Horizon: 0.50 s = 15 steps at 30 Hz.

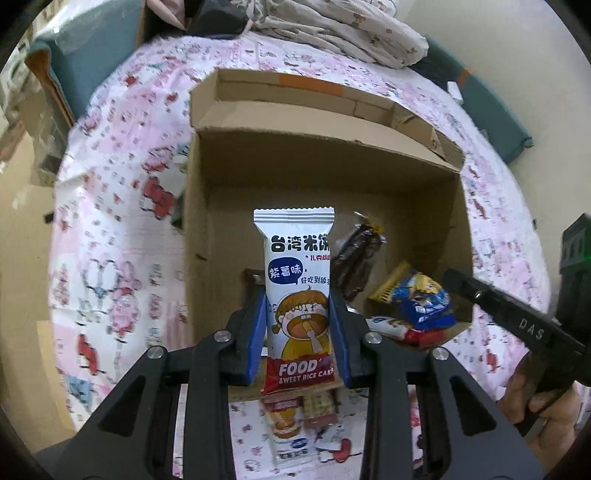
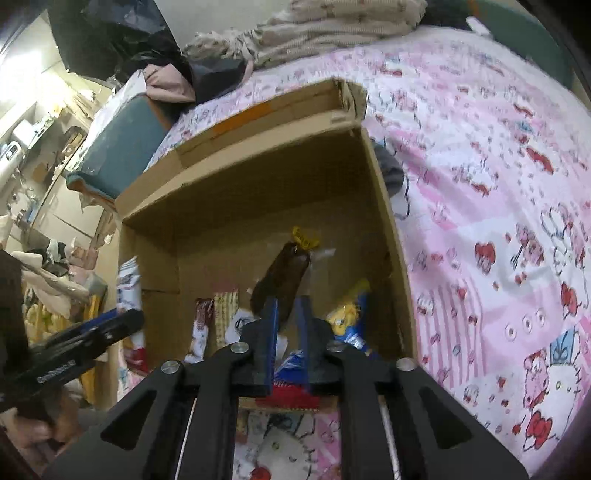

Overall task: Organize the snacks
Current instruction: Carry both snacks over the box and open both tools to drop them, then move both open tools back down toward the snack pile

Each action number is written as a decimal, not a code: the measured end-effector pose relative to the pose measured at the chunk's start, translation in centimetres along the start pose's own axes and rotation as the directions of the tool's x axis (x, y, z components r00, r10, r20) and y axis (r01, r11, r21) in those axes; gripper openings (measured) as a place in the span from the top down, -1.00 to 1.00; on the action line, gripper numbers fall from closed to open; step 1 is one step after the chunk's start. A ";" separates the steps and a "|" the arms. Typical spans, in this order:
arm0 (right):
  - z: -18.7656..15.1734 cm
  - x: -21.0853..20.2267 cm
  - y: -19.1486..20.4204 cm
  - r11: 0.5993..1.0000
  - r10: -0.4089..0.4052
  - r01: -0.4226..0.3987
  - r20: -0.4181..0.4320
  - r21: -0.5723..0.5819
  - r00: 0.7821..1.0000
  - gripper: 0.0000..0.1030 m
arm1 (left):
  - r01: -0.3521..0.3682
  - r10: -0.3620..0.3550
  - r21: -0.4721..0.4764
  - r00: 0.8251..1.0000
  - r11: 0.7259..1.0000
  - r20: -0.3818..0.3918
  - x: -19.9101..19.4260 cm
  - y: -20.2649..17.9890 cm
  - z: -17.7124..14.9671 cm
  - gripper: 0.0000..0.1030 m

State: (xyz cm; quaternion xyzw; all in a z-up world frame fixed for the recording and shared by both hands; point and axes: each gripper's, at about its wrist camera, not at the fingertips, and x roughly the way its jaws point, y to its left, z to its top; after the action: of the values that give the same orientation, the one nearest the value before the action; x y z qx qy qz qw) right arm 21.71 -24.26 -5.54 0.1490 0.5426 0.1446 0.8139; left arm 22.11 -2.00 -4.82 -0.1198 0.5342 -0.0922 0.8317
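— So, how far along?

— Partway. My left gripper (image 1: pixel 297 325) clamps a rice cake (image 1: pixel 297 295) over the box (image 1: pixel 332 162); my right gripper (image 2: pixel 290 314) pinches a dark bar (image 2: pixel 282 280) there. Some snacks (image 1: pixel 421 299) lie inside; packets (image 1: pixel 291 424) wait on the sheet (image 1: pixel 110 221).

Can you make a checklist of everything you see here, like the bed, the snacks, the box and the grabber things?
Surface: pink cartoon bedsheet.
Job's things: open cardboard box holding a blue-yellow packet; white rice cake packet; dark brown snack; more packets on the sheet.
Clutter: folded blanket, teal cushion.
Grippers: left gripper shut on the rice cake packet; right gripper shut on the dark brown snack.
Cables: nothing seen.
Surroundings: messy room at left, blurred.
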 end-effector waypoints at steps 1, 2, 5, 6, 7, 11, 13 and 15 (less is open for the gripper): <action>-0.2 0.2 0.1 1.000 0.008 -0.008 -0.031 -0.006 0.999 0.43 | 0.011 -0.011 0.002 1.000 1.000 -0.008 0.2 0.0 0.0 0.41; -0.5 0.3 0.3 1.000 0.004 -0.005 -0.051 -0.018 0.999 0.31 | 0.011 -0.011 0.008 1.000 1.000 -0.018 0.4 -0.2 -0.1 0.30; -1.4 0.6 0.6 0.999 0.018 -0.021 -0.112 -0.026 0.994 -0.21 | -0.011 0.011 0.035 1.000 0.999 -0.017 0.3 -0.7 -0.4 -0.28; -1.7 0.6 0.7 1.000 0.019 -0.022 -0.119 -0.020 0.993 -0.21 | -0.025 0.026 0.039 1.000 0.999 -0.003 0.1 -0.8 -0.5 -0.34; -1.8 0.7 0.6 1.000 0.012 -0.015 -0.126 -0.023 0.992 -0.21 | -0.032 0.032 0.042 0.999 0.999 0.006 0.0 -1.0 -0.6 -0.38; -2.1 1.4 0.9 0.994 -0.073 0.058 -0.175 -0.088 0.982 -0.19 | -0.022 0.022 0.049 1.000 0.999 0.012 -0.4 -1.2 -0.7 -0.38; -2.3 1.9 0.8 0.991 -0.094 0.072 -0.201 -0.111 0.975 -0.19 | -0.018 0.018 0.041 1.000 0.999 0.015 -0.5 -1.2 -0.7 -0.38; -2.2 2.3 0.8 0.989 -0.104 0.080 -0.207 -0.123 0.973 -0.19 | -0.020 0.019 0.035 1.000 0.999 0.015 -0.4 -1.1 -0.7 -0.38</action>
State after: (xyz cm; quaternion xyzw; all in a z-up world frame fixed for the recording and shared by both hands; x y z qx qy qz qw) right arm 20.47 -22.42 -7.96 0.0606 0.6240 0.1525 0.7640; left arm 21.30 -2.95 -4.40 -0.1007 0.5277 -0.0924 0.8384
